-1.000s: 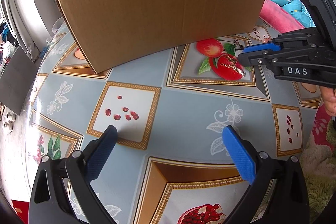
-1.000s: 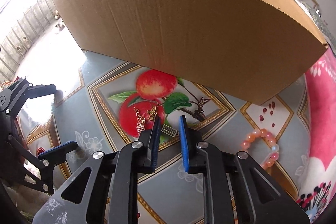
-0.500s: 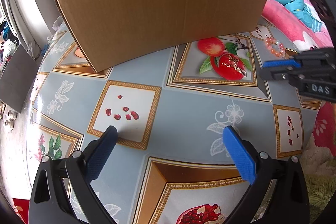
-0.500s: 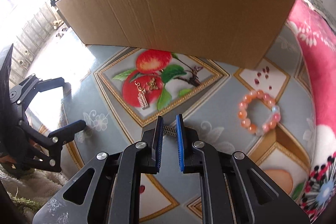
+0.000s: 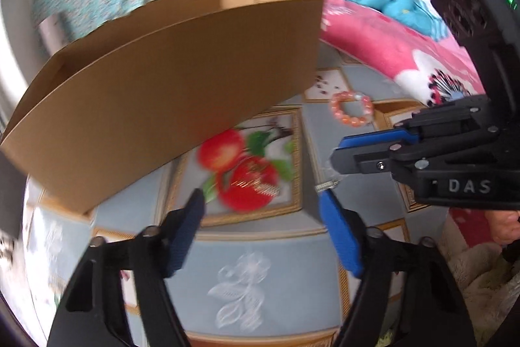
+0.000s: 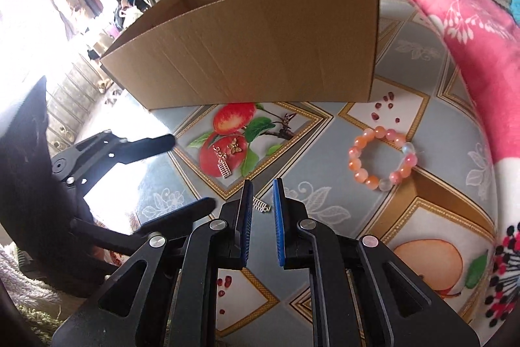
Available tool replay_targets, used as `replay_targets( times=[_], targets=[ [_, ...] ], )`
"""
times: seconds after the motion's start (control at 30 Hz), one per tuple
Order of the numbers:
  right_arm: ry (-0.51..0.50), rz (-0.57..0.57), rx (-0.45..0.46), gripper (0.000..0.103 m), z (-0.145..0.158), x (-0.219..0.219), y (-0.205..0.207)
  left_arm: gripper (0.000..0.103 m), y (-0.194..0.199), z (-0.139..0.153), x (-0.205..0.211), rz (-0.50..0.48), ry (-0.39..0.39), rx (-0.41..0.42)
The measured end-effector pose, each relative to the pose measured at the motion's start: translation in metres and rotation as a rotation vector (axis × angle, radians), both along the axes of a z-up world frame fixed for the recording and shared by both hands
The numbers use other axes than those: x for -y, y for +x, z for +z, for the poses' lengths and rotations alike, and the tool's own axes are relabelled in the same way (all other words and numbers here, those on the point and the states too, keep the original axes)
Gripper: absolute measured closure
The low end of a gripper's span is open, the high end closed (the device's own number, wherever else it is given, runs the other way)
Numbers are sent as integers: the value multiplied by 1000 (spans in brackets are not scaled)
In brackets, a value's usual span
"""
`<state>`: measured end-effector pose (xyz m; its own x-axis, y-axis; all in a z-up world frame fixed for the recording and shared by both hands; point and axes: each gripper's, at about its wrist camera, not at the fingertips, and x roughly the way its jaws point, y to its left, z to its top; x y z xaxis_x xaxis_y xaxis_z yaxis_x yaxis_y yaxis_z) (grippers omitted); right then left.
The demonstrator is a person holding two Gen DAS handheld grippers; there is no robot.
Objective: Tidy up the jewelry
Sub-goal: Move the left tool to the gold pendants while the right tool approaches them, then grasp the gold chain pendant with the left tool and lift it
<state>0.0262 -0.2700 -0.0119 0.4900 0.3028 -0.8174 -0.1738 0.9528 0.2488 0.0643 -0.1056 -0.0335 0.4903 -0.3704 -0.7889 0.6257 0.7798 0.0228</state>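
The right gripper points down over the patterned tablecloth. Its 2 blue pads stand close together, with a small silver charm hanging between them near their tips; in the left wrist view the same charm dangles just below the tip of the right gripper. The jaws are closed on this charm.

The left gripper hovers above the tablecloth, beside the right gripper. Its jaws have just been closing but stand apart, with nothing between the pads; only the printed cloth shows through the gap.

1 gold chain with a butterfly charm lies on the printed red fruit, near the front wall of the cardboard box. The box stands upright on the cloth with its top open. 1 beaded bracelet of orange and pink beads lies flat on the cloth, well apart from the gold chain and just beside the pink blanket. Neither item touches a gripper.

Part of a hand shows at the right edge of the left wrist view, below the right gripper body.
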Motion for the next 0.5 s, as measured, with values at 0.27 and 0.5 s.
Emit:
replay_targets(
  times=[0.27,0.5],
  targets=[
    [42,-18,12,92,-1,12,-12,69,10,-12,11,-20,30,-50],
    [54,-10,13,91,-8,10,-5,71,17,-13,9,-46,44,-52]
  ],
)
